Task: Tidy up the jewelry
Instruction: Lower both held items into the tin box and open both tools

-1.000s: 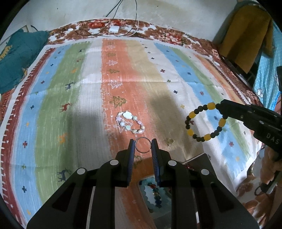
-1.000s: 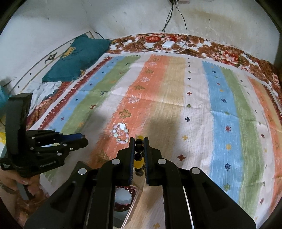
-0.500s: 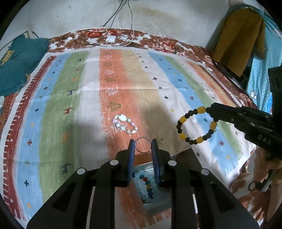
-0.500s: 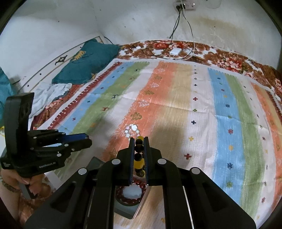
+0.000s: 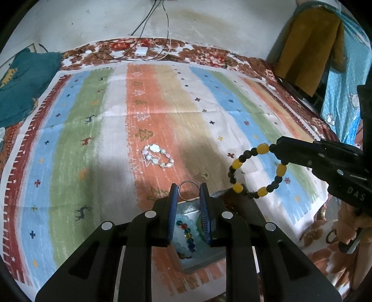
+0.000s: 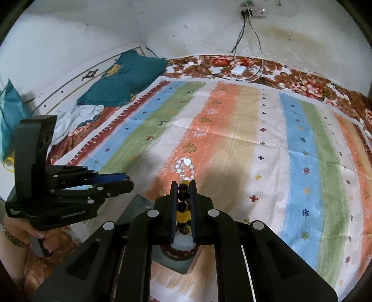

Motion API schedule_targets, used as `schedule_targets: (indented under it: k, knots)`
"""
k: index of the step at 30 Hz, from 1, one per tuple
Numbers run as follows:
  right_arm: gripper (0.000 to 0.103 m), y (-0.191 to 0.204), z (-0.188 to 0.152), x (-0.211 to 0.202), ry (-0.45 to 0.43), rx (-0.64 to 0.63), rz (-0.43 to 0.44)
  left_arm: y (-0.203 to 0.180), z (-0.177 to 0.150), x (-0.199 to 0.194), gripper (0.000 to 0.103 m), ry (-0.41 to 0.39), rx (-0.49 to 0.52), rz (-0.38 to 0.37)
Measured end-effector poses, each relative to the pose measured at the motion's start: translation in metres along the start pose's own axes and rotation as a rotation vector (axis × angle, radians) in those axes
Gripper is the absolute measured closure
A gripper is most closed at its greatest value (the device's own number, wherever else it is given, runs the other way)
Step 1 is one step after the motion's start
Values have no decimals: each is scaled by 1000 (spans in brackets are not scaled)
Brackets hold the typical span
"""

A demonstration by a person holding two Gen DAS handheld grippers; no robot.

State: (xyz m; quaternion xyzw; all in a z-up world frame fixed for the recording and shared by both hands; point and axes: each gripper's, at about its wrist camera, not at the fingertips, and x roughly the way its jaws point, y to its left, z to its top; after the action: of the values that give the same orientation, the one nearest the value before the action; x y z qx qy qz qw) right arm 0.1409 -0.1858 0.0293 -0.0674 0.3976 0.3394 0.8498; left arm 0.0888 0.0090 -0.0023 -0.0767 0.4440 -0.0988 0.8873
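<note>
Black left gripper (image 5: 188, 194) hovers low, level, pinching a thin metal ring (image 5: 188, 191) betw. its tips. Right gripper (image 6: 183, 192) – same height, clamped on a yellow-and-black bead bracelet (image 5: 257, 170) that hangs free. Striped cloth (image 5: 93, 130) covers a bed; white wall (image 5: 209, 21) at far end. Pale shell bracelet (image 5: 157, 155) lies on cloth just beyond both tips; open box (image 5: 200, 257) w/ beads sits under them.

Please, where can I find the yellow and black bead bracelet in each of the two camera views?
Left wrist view: the bracelet hangs at right of centre as an open loop, held by the right gripper.
Right wrist view: the bracelet is at bottom centre, edge-on, clamped between the fingers.
Shared landmark: the pale bracelet lying on the orange stripe of the cloth.
</note>
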Motion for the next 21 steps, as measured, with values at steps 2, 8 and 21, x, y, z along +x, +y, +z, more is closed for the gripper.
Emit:
schedule_targets:
  k: [2, 8, 21]
  knots:
    - [92, 3, -2, -1, 4, -6, 6, -4, -4, 2, 84, 8, 11, 1]
    - [92, 11, -10, -2, 19, -14, 17, -12, -11, 3, 84, 19, 29, 0]
    - [92, 18, -28, 3, 80, -11, 59, -9, -16, 6, 75, 36, 4, 8]
